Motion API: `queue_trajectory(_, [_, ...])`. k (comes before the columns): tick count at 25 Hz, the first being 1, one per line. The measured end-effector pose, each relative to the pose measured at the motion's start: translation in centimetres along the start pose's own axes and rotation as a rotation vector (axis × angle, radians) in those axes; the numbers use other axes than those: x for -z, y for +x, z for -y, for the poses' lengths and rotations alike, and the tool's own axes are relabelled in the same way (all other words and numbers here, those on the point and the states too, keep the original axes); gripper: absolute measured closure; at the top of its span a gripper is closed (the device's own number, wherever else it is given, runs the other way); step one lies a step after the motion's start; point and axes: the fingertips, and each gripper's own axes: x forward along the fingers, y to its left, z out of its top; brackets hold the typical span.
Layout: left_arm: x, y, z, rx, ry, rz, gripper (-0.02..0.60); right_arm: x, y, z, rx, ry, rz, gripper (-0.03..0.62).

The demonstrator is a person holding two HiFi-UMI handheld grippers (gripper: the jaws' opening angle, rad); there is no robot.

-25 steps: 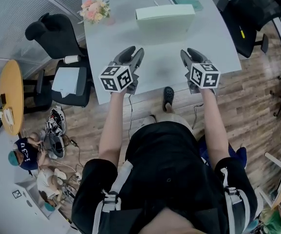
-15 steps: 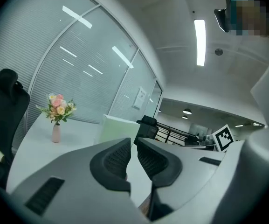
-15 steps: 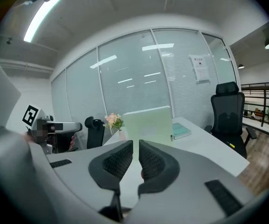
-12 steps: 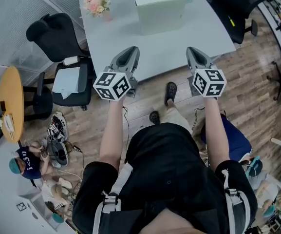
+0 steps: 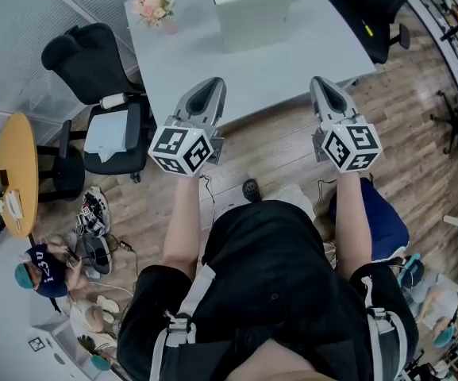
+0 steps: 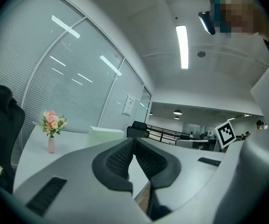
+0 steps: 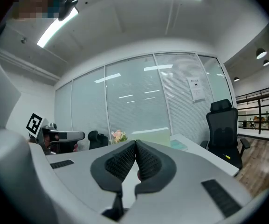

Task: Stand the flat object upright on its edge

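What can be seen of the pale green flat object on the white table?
The pale green flat object is a plain, matte rectangular slab; its material is unclear. It appears to stand upright on a long edge, broad face toward the person. It is at the far side of the white table, right of the flower vase. Only the table seems to touch it.

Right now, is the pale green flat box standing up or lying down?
Standing up: the pale green flat box rests edge-down on the white table.
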Motion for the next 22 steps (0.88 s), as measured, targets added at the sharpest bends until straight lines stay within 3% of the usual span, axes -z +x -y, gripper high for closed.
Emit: queue_trajectory(22, [0.4,-0.2,1.8,-0.014,-0.019,-0.001,0.545,-1.1,-2.8,-0.8,-0.015,-0.035,-0.010,0.579])
